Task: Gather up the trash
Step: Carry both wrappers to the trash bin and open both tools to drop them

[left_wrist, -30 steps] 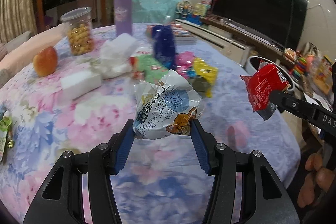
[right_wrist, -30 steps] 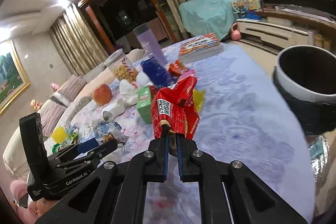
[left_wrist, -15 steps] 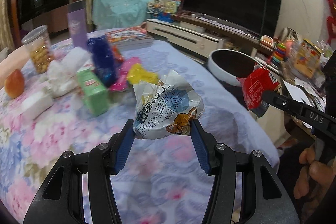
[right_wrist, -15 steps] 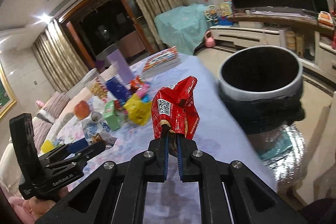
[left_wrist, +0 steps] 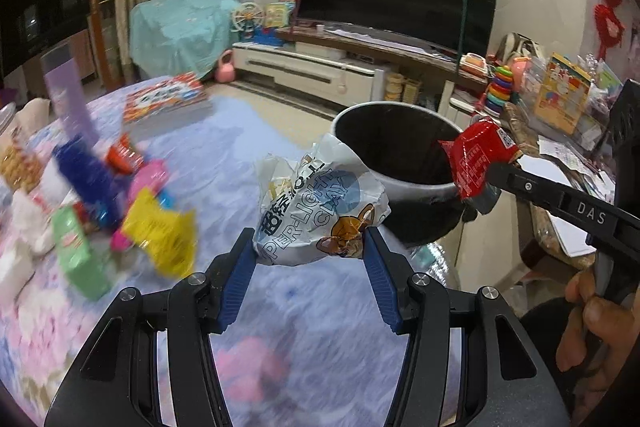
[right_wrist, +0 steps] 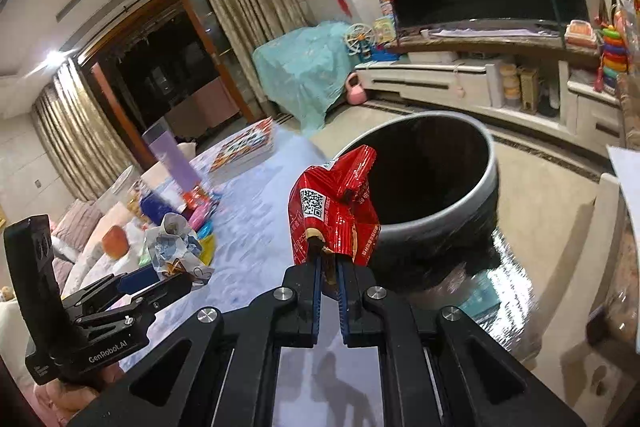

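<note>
Left gripper [left_wrist: 310,251]: its blue pads pressed on the two sides of a crumpled white clay bag [left_wrist: 320,215], jaws standing at a middling width; the bag bulged up and forward of the tips.
Right gripper [right_wrist: 330,269]: jaws nearly together, pinching the bottom edge of a red wrapper [right_wrist: 334,205], which stood upright above the tips.
Trash bin [left_wrist: 404,163]: dark inside with a pale rim, beyond and a little to the right of the left jaws; in the right wrist view [right_wrist: 436,187] it sat just ahead of the right jaws, behind the wrapper.
Table [left_wrist: 240,163]: flowered cloth below both pairs of jaws; more bright packets [left_wrist: 160,227] lay well to the left of the left jaws, not yet collected.
Risk, early release: neither load looked to be over the bin's mouth yet; letting go here would likely drop it on the cloth or the floor between table and bin.
Risk, light loads: both are thin and crumpled, so they could drift or catch on the rim and hang outside.
Risk, weak pinch: the red wrapper was held by one thin edge only; a quick swing could pull it free.
Risk, crowding: both grippers headed for one opening, so their fingers could knock together, or one could strike the rim and tip the bin.
</note>
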`<state>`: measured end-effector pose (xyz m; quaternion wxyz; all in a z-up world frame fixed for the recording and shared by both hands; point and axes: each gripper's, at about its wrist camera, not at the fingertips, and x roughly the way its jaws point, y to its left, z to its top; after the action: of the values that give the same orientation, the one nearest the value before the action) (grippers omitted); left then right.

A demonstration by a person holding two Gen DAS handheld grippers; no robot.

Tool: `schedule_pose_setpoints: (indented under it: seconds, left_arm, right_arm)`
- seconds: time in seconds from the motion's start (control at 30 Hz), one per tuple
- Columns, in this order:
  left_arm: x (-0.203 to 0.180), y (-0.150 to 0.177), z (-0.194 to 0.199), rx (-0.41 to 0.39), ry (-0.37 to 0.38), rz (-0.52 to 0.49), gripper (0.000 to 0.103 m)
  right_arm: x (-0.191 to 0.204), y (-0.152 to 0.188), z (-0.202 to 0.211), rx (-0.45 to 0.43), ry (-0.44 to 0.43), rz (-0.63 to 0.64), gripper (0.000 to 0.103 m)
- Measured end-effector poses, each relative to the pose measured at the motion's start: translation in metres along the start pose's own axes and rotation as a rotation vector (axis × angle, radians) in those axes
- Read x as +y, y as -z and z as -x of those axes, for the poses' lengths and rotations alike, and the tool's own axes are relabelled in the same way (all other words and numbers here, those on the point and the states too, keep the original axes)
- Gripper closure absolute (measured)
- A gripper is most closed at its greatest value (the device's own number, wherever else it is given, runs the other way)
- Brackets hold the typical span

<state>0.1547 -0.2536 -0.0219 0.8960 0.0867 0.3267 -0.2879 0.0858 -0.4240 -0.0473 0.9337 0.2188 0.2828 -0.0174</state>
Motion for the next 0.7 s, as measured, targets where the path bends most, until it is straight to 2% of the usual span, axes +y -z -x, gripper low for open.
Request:
schedule_pose_setpoints:
  seconds: [0.4,0.7]
  left_arm:
    - [-0.030,-0.050,-0.052,0.010,0.050,-0.038,0.049]
    - [-0.044,-0.069,-0.078,0.029,0.065,-0.064,0.049]
  right_arm:
    - [-0.034,-0.040,-0.020,-0.008,0.055,-0.002,0.096]
    - [-0.051,-0.061,-0.037,0.012,0.055,-0.019,0.096]
